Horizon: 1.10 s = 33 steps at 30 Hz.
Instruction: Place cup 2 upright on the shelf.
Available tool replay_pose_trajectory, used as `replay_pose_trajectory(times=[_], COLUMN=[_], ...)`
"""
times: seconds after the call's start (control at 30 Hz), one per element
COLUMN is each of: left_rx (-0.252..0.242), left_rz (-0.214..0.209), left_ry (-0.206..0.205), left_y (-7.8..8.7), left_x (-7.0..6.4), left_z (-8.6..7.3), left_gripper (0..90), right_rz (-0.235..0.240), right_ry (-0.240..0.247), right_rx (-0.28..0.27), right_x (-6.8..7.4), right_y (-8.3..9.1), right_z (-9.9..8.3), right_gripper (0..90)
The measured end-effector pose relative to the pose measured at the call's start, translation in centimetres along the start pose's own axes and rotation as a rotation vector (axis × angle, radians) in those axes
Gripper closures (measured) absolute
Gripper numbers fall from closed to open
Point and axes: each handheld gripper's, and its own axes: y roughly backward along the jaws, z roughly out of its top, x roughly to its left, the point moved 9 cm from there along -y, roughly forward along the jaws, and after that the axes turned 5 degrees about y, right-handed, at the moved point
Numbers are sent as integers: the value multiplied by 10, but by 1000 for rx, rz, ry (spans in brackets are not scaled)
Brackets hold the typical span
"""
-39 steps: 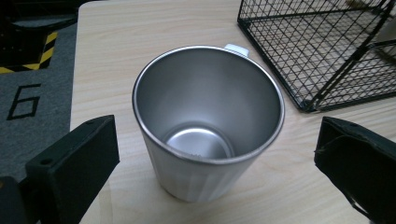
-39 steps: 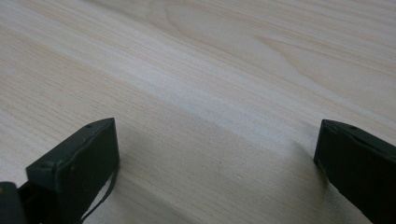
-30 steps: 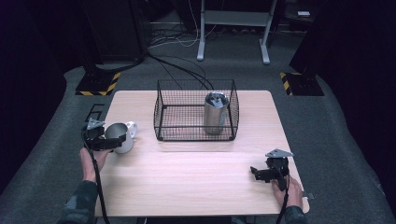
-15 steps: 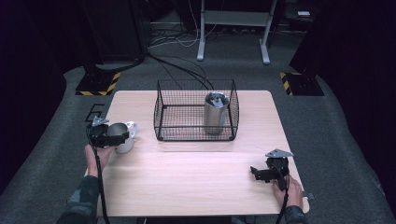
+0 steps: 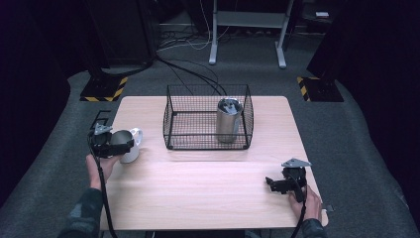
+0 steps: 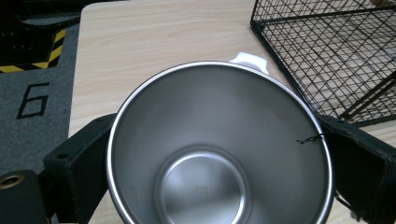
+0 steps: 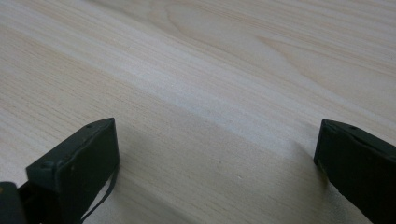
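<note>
A white mug (image 5: 130,147) with a steel inside (image 6: 219,154) is at the table's left edge. My left gripper (image 5: 116,145) has one black jaw against each side of its rim and is shut on it. The left gripper view looks down into the mug, with its white handle (image 6: 250,60) on the far side. Near the front right of the table, my right gripper (image 5: 271,182) is open, and between its jaws there is nothing but bare wood (image 7: 217,149).
A black wire basket (image 5: 208,145) stands at the middle back of the wooden table (image 5: 198,193), just right of the mug. An upright steel tumbler (image 5: 228,121) is in its right part. Black cables cross the floor beyond the table.
My left gripper has moved right onto the mug, and its jaws now sit around the rim. The right gripper has stayed where it was.
</note>
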Motion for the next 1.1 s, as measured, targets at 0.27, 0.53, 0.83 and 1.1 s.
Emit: replay_pose_trajectory(times=[0.27,0.53,0.83,1.1], left_rx=[-7,-16,-15,-30], left_rz=[-6,-18,-25,-67], left_ry=[-16,-41,-54,-65], left_y=[18,34,41,53], left_x=[-8,-22,-29,-48], left_z=[1,1,0,-2], left_gripper=[58,58,58,58], right_rz=[1,1,0,3], right_ry=[1,0,0,5], right_rx=[3,3,1,4], right_x=[0,0,0,0], right_y=[0,0,0,1], right_z=[0,0,0,-1], right_gripper=[0,0,0,0])
